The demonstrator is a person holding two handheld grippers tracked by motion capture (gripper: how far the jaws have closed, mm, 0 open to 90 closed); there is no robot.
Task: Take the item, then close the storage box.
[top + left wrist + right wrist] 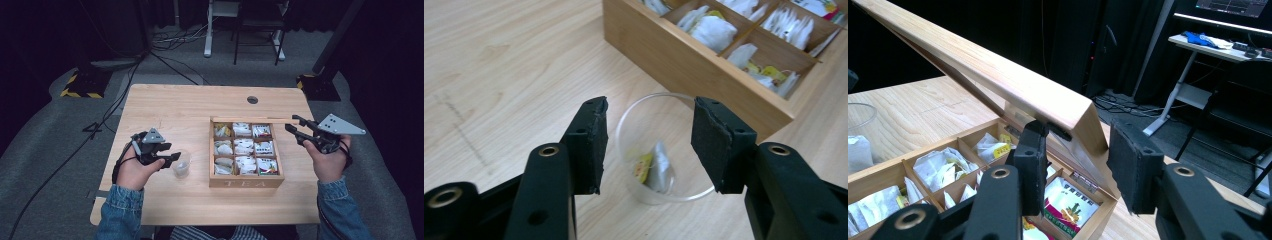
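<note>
Left gripper (649, 145), jaws spread, hangs directly over the clear plastic cup (663, 150) holding a white tea bag (660, 169), left of the wooden tea box (245, 182). Right gripper (1078, 165) pinches the raised wooden lid (998, 75).

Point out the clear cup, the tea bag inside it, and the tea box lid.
clear cup (624, 125), left gripper view, on its left rim.
tea bag (661, 167), left gripper view, on the white pouch.
tea box lid (998, 75), right gripper view, on its raised wooden edge.
</note>
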